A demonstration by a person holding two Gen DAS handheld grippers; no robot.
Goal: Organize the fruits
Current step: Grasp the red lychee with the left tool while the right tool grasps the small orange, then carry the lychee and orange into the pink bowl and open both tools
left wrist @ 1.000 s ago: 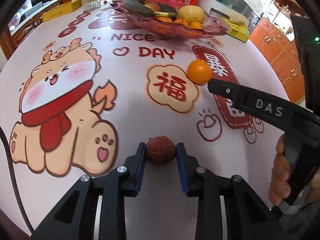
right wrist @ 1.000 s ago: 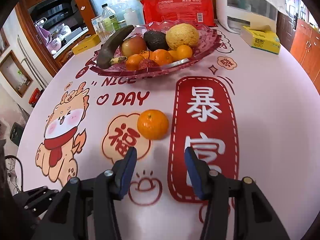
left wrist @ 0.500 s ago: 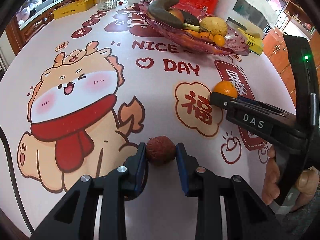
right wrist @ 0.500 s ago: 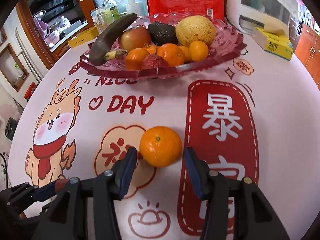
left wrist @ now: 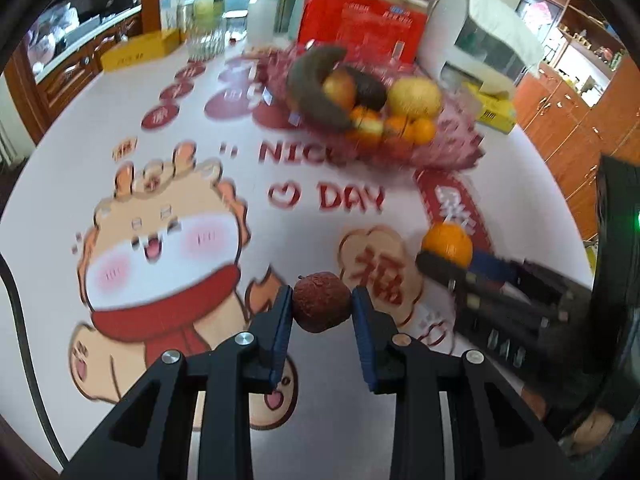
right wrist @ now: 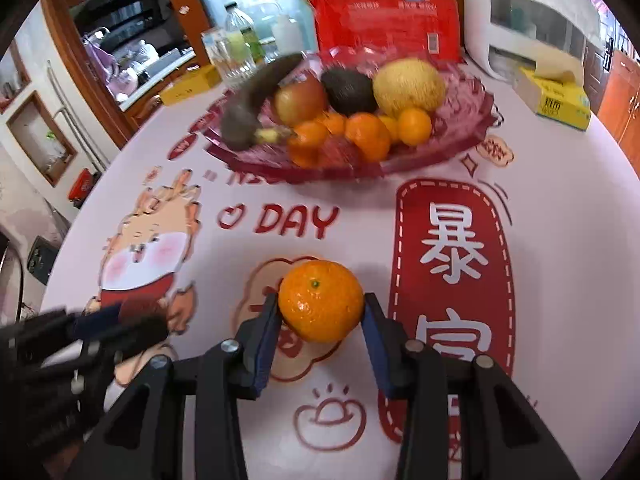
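My left gripper (left wrist: 321, 306) is shut on a dark red lychee (left wrist: 321, 302) and holds it above the table. My right gripper (right wrist: 321, 310) has its pads against both sides of an orange mandarin (right wrist: 321, 306), which also shows in the left wrist view (left wrist: 448, 242). A pink glass fruit bowl (right wrist: 452, 142) stands at the back of the table with a dark banana, an apple, an avocado, a yellow melon and several mandarins. The bowl also shows, blurred, in the left wrist view (left wrist: 456, 148).
A white printed tablecloth (right wrist: 360, 208) covers the table. Behind the bowl stand a red package (right wrist: 384, 12), a white appliance (right wrist: 528, 16), bottles (right wrist: 240, 40) and a glass. A yellow box (right wrist: 556, 98) lies at the right, another (left wrist: 136, 50) at the back left.
My left gripper has lifted the lychee and moved towards the bowl. My right gripper has moved forward around the mandarin and closed on it.
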